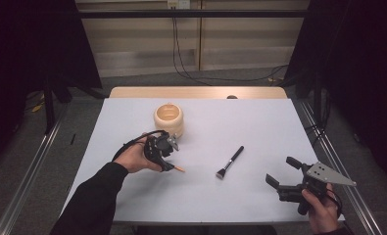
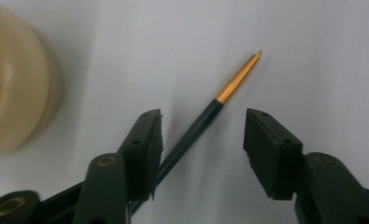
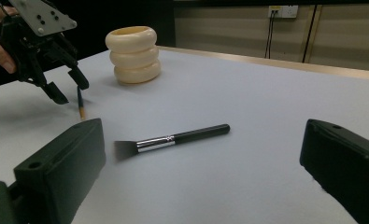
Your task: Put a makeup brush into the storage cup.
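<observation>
Left tool [image 2: 201,135] half open around thin brush [image 2: 205,116] lying on counter [image 1: 259,122], pads not yet gripping. Right tool [image 3: 201,172] wide open, empty, near flat brush [image 3: 173,138]. Holder [image 1: 168,118] apparently empty; both brushes left to pick, likely to place there.

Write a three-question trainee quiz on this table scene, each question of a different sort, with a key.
1. True or false: the left gripper has the thin gold-tipped brush between its jaws.
2. The flat-headed makeup brush lies: A) inside the cream ringed holder, B) flat on the table, C) in the right gripper.
3. Fill in: the right gripper's jaws are ___.

Key: 1 true, though the pads do not yet press on it. 2 B. 3 open, with nothing between them.
</observation>
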Demonstrator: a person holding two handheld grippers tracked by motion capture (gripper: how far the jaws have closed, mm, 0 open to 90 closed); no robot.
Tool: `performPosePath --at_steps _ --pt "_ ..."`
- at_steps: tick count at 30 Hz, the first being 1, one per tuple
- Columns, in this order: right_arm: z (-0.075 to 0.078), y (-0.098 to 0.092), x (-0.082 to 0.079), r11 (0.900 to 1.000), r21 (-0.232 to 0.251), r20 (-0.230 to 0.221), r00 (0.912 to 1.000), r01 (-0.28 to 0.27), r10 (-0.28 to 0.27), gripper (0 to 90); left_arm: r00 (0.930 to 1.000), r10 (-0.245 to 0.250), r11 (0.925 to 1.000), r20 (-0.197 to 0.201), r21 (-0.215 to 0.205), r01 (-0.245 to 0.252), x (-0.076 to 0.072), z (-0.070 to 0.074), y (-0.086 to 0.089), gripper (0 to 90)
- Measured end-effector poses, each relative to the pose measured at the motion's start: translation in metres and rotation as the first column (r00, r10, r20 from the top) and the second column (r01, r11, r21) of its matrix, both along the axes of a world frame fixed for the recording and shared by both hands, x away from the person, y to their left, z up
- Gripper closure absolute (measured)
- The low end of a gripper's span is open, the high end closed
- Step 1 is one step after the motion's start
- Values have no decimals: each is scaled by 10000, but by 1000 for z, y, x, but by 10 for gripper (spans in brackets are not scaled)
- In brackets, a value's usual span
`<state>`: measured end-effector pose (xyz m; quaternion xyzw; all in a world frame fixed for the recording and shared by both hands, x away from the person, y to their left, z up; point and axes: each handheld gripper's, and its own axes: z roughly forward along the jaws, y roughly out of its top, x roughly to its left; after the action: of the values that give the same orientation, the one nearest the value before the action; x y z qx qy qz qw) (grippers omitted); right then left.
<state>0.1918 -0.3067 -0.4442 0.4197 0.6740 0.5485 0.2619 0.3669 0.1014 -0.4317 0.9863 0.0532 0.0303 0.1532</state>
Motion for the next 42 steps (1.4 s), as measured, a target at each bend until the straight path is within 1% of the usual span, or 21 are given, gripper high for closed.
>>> performPosePath --at_steps 1,2,5,6,8,9,10,11,13,15,16,18,19,20,21,26,28,35,36,38,42 --pt "0 0 0 10000 3 4 10000 -35 35 0 9999 106 9998 -51 -138 -107 -1 -2 -2 511" --pt "0 0 0 10000 -1 7 10000 -47 47 0 10000 -93 9999 -19 135 93 0 -1 -3 531" --pt "0 1 0 10000 31 -23 10000 -71 71 0 9997 -194 9996 -149 178 197 0 -5 -7 559" --pt "0 1 0 10000 34 -22 10000 -79 79 0 9995 -286 9990 -128 345 291 1 -6 -9 566" --pt "0 1 1 10000 15 -32 10000 -56 57 0 9998 -148 9992 -165 375 155 0 -10 -12 580" --pt "0 1 1 10000 19 -18 10000 -26 26 0 9996 -231 9980 -184 587 241 1 -10 -13 581" --pt "0 1 1 10000 55 -40 10000 -50 51 0 9997 -144 9992 -213 360 152 0 -12 -14 592" --pt "0 1 1 10000 47 -30 10000 -75 75 0 9991 -349 9973 -229 645 363 1 -12 -15 594" --pt "0 2 1 9999 95 -41 10000 -55 55 0 9987 -229 9985 -451 479 251 1 -14 -15 620" --pt "0 1 1 9999 33 -36 9999 -95 95 0 9974 -231 9982 -677 532 267 2 -14 -15 644" --pt "0 1 1 10000 45 -41 10000 -86 86 0 9969 2 9995 -789 308 22 2 -15 -16 662" --pt "-1 1 2 10000 23 -57 9999 -92 92 0 9946 -325 9971 -981 651 390 6 -14 -17 696" --pt "-1 0 2 9999 -58 -74 9999 -114 114 0 9940 -385 9967 -1028 668 455 7 -14 -17 699" --pt "-1 1 2 10000 -32 -93 9999 -87 87 0 9930 -134 9983 -1169 553 200 5 -15 -18 707" --pt "-1 1 2 10000 54 -104 9999 -35 36 0 9925 -287 9972 -1189 653 366 7 -15 -19 714" --pt "-1 1 2 10000 25 -107 9999 -74 75 0 9907 -235 9974 -1338 641 323 11 -15 -18 764" --pt "-1 1 1 10000 23 -118 9999 -94 94 0 9895 -6 9981 -1445 613 95 10 -16 -18 779" --pt "-1 0 2 10000 21 -111 9999 -76 77 0 9894 -36 9980 -1455 616 127 13 -15 -18 834" --pt "-1 1 2 10000 27 -125 9999 -69 69 0 9886 173 9982 -1498 592 -85 12 -15 -17 835" --pt "-1 1 2 10000 -7 -114 9999 -61 61 0 9883 289 9985 -1497 514 -214 11 -16 -17 836" --pt "-1 1 2 10000 -18 -153 9999 -66 66 0 9909 194 9976 -1329 686 -103 11 -14 -17 837"
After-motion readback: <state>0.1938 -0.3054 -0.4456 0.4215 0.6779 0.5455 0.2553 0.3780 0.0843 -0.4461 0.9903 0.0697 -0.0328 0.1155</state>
